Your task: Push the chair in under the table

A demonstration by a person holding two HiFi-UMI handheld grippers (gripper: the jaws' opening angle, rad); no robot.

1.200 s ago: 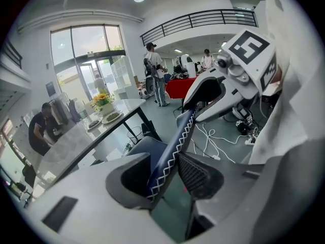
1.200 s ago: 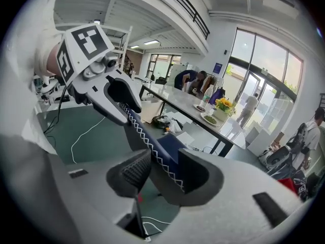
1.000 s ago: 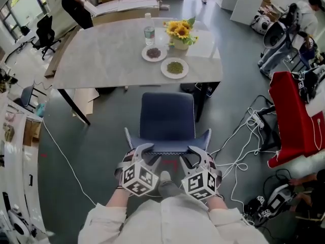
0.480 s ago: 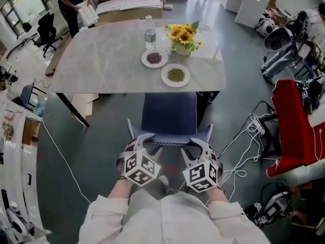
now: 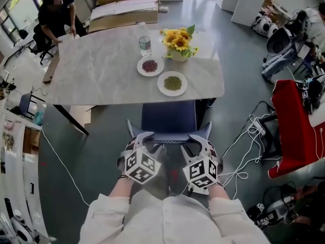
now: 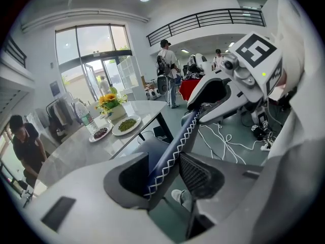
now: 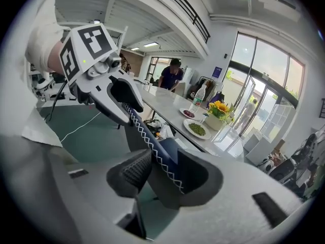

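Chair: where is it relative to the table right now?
Head view, centre: the chair stands partly under the near edge of the table, just below the green-filled plate.

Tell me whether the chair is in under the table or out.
Partly in: the head view shows the front of the chair hidden under the table edge; the rest of its seat and the backrest are outside.
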